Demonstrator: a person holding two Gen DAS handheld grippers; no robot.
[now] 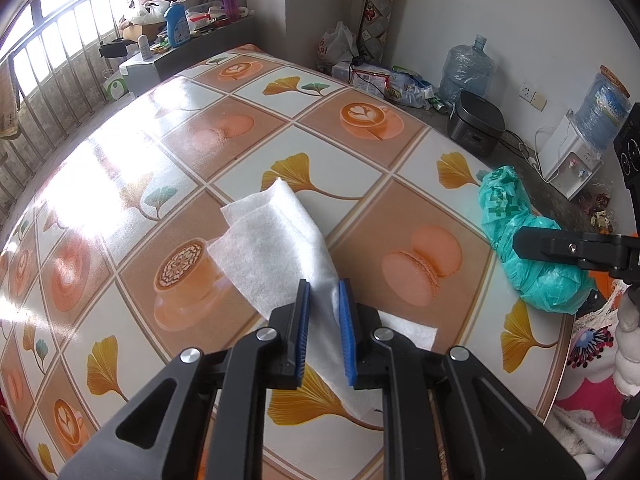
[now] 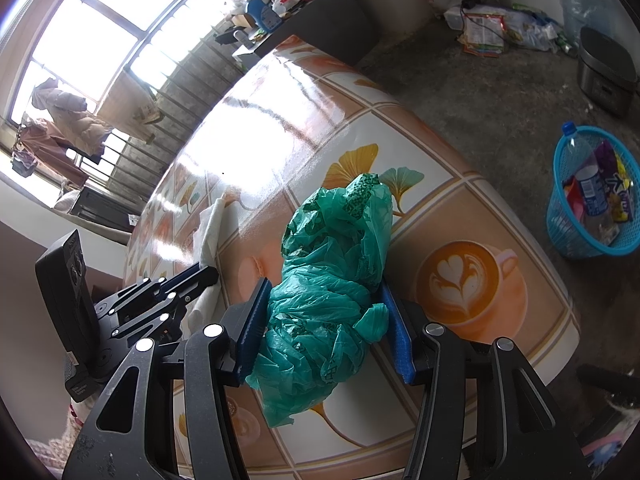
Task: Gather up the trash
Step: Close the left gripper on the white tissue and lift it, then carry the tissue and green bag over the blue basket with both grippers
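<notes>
Both grippers, left point(image 1: 325, 288) pinched onto the white sheet point(image 1: 272, 240) and right point(image 2: 324, 300) squeezing the green plastic bag point(image 2: 332, 272), hold their 2 pieces on the table point(image 1: 200, 120), presumably bound for the blue basket point(image 2: 560, 216).

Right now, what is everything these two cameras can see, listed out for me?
white foam sheet: one, white, on the table, between the left gripper's pads
green plastic bag: one, teal green, crumpled, near the table edge, between the right gripper's pads
table: one, orange and white patterned cover
blue basket: one, on the floor, holds a bottle and wrappers
water jugs: two, bluish, by the far wall
rice cooker: one, dark, on the floor
left gripper: black, blue pads, closed on the sheet
right gripper: black, blue pads, around the bag
</notes>
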